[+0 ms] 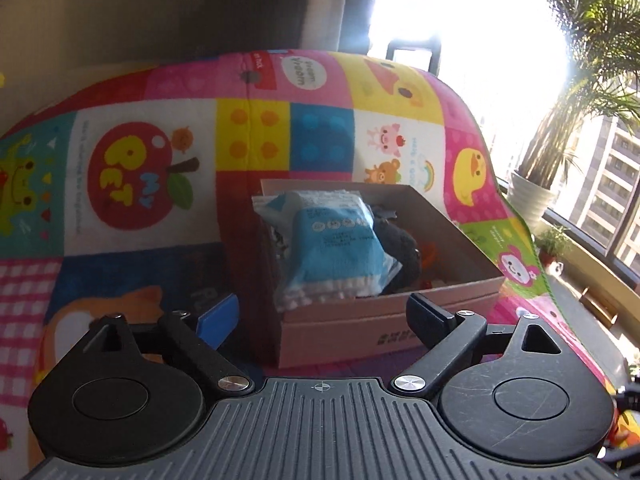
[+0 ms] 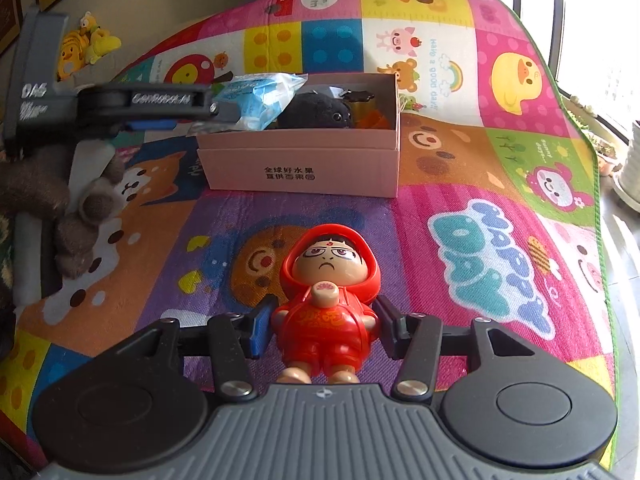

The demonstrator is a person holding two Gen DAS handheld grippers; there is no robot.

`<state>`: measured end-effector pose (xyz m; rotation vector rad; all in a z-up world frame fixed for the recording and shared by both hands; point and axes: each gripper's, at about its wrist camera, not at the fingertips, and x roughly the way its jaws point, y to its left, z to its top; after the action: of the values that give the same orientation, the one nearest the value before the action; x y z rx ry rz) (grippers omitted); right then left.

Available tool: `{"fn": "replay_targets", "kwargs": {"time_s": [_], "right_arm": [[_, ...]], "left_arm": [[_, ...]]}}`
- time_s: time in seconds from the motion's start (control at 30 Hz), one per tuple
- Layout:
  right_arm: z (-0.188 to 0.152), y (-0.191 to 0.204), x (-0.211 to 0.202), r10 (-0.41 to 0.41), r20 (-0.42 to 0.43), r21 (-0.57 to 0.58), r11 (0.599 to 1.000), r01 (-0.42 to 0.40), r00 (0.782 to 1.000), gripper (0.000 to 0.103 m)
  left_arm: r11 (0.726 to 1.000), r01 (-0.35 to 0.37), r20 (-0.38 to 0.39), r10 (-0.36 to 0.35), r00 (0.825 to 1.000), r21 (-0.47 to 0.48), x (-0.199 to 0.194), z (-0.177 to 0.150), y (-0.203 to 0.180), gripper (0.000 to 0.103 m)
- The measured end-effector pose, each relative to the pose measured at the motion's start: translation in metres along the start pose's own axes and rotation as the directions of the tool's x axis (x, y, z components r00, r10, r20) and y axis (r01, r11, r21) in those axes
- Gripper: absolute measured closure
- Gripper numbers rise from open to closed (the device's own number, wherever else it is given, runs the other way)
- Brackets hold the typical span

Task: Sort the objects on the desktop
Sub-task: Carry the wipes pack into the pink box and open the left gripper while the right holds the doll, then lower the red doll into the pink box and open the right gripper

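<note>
Right gripper clamps the red hooded figurine over the colourful play mat, left gripper gapes wide and empty before the cardboard box holding a blue packet and black plush.

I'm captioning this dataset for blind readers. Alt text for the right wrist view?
The right gripper clamps a red hooded doll above a colourful play mat. Behind stands a cardboard box holding a blue packet and black plush.

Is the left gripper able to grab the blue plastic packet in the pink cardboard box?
Probably yes: the left gripper is open, the blue plastic packet sits atop the pink cardboard box, nothing between them.
</note>
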<state>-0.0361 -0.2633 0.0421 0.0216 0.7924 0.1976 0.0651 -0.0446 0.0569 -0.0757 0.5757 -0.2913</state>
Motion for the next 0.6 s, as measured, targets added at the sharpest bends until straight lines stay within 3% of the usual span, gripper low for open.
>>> {"fn": "replay_targets", "kwargs": {"time_s": [0.13, 0.3, 0.43, 0.6], "right_arm": [[0.054, -0.007, -0.013, -0.03, 0.082, -0.044, 0.998, 0.033, 0.996, 0.051], [0.138, -0.01, -0.007, -0.038, 0.164, -0.044, 0.998, 0.046, 0.986, 0.051], [0.175, -0.005, 0.038, -0.074, 0.135, -0.035, 0.996, 0.08, 0.988, 0.051], [0.182, -0.005, 0.097, -0.114, 0.009, -0.027, 0.993, 0.114, 0.993, 0.051]], "left_arm": [[1.0, 0.027, -0.047, -0.027, 0.999, 0.006, -0.009, -0.028, -0.001, 0.008], [0.999, 0.05, -0.043, -0.049, 0.998, 0.004, -0.017, -0.043, 0.002, 0.007], [0.998, 0.059, -0.038, -0.06, 0.997, -0.034, -0.024, -0.048, 0.013, 0.006], [0.996, 0.044, -0.019, -0.045, 0.999, -0.075, -0.028, -0.05, 0.026, 0.004]]}}
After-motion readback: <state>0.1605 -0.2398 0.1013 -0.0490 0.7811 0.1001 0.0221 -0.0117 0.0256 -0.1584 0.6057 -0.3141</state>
